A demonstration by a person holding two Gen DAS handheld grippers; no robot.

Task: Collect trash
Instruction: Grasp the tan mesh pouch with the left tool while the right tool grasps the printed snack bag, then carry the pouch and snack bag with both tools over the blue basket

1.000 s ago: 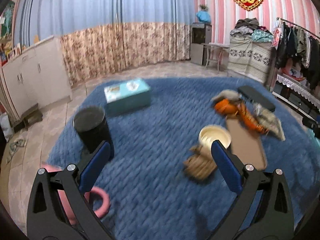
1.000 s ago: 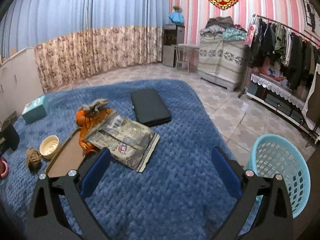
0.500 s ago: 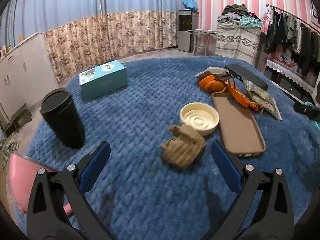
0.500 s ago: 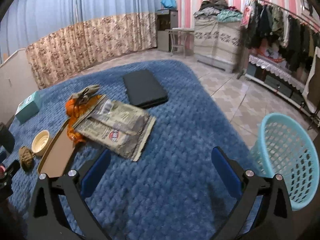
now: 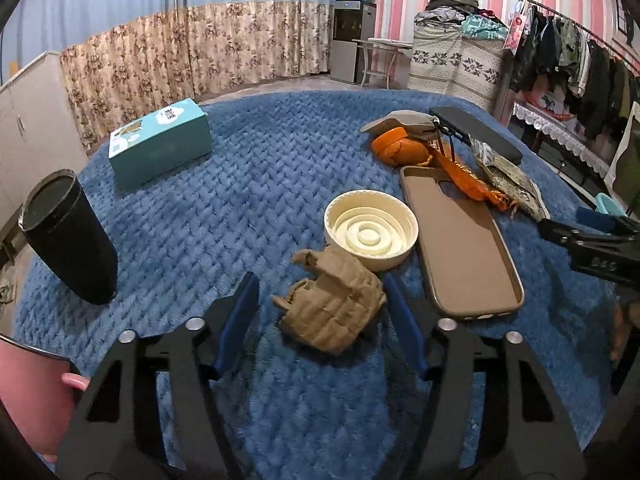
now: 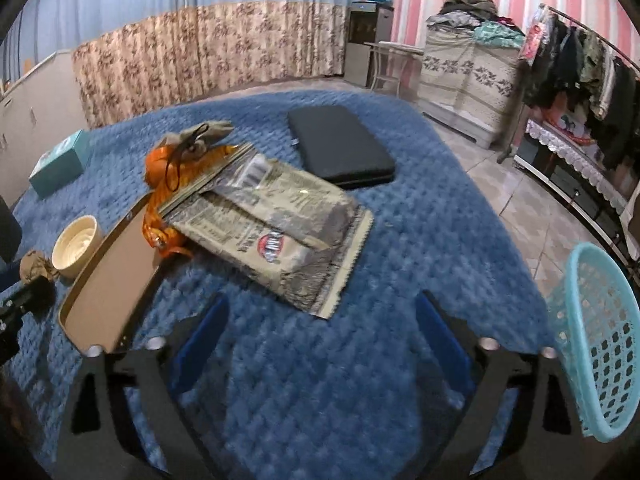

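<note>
- Left wrist view: the left gripper [image 5: 320, 304] has just been closing, its jaws about half open around a crumpled brown paper wad [image 5: 332, 308]; the pads are not yet pressing it.
- The wad lies on the blue rug [image 5: 240, 200], touching the cream bowl [image 5: 370, 234].
- Right wrist view: the right gripper [image 6: 324, 330], jaws wide and just narrowing, holds nothing; the printed foil bags [image 6: 276, 236] lie beyond it, the cyan basket [image 6: 600, 344] to its right.

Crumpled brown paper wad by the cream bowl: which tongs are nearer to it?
Left. The left tongs straddle the crumpled brown paper wad, pads not pressing. The right tongs hover over bare carpet before the snack bags.
</note>
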